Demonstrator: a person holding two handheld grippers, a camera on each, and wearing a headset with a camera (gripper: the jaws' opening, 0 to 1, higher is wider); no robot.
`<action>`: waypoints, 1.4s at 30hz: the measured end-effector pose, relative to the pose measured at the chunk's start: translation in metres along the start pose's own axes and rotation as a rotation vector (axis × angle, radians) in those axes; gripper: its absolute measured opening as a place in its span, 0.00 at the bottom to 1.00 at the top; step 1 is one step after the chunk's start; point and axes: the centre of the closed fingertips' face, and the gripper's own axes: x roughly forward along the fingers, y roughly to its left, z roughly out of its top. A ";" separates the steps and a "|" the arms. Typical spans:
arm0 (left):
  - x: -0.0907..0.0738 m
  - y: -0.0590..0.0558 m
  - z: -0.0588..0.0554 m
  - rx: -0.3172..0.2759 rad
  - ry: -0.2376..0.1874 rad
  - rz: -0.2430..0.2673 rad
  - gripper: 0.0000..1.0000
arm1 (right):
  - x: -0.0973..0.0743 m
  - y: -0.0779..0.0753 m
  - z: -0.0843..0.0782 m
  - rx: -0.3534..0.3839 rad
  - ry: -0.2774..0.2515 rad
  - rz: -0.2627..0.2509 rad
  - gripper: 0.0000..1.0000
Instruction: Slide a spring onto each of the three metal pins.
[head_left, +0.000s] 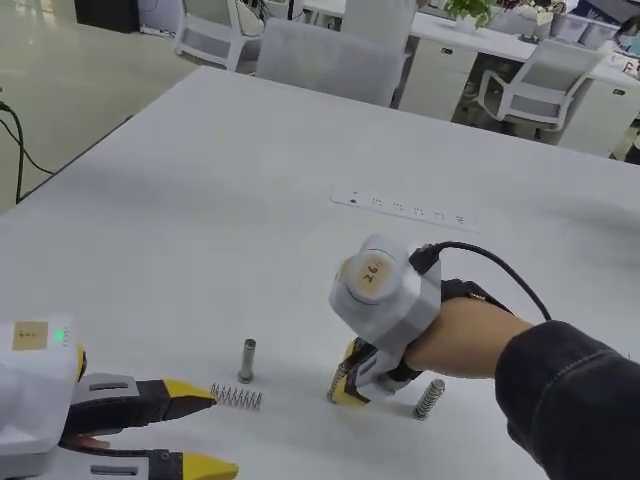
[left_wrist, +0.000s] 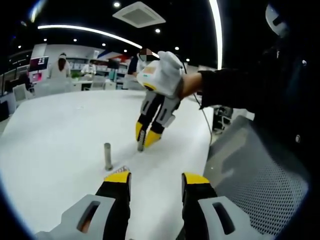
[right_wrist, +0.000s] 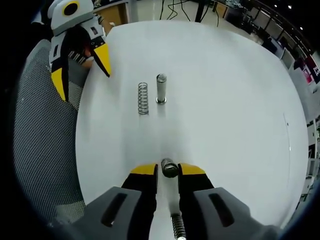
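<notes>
Surroundings: the white tabletop (head_left: 250, 180) carries a flush socket strip (head_left: 400, 208) toward its far edge. Office chairs (head_left: 320, 55) stand beyond that edge. A grey mesh chair seat (right_wrist: 40, 150) sits just off the near edge. A black cable (head_left: 500, 265) runs from the right claw's housing back over the hand (head_left: 455, 335) that holds it. Nothing lies between either claw and the parts.

Right claw (right_wrist: 168, 170): jaws drawn in on a gripped pin (right_wrist: 170, 167), which stands on end on the tabletop between the yellow tips. In the head view this claw (head_left: 345, 385) points down near the near edge. A second spring (head_left: 430, 398) lies just beside it, under the hand.

Left claw (head_left: 200, 432): jaws apart, holding nothing, at the near edge. A loose spring (head_left: 236, 397) lies flat on the tabletop just ahead of the upper jaw tip. Whether tip and spring touch cannot be told. A free pin (head_left: 247, 360) stands upright just beyond this spring. It is apart from both claws and lies between them.
</notes>
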 end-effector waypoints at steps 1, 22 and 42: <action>0.000 0.000 0.000 0.000 0.000 0.000 0.34 | -0.001 0.000 0.000 0.001 -0.002 -0.002 0.14; -0.001 -0.002 0.002 0.012 0.000 -0.002 0.34 | -0.022 -0.003 0.019 -0.019 -0.049 -0.050 0.19; -0.005 -0.006 0.003 0.014 -0.005 0.010 0.34 | -0.015 0.023 0.049 -0.077 -0.091 -0.002 0.18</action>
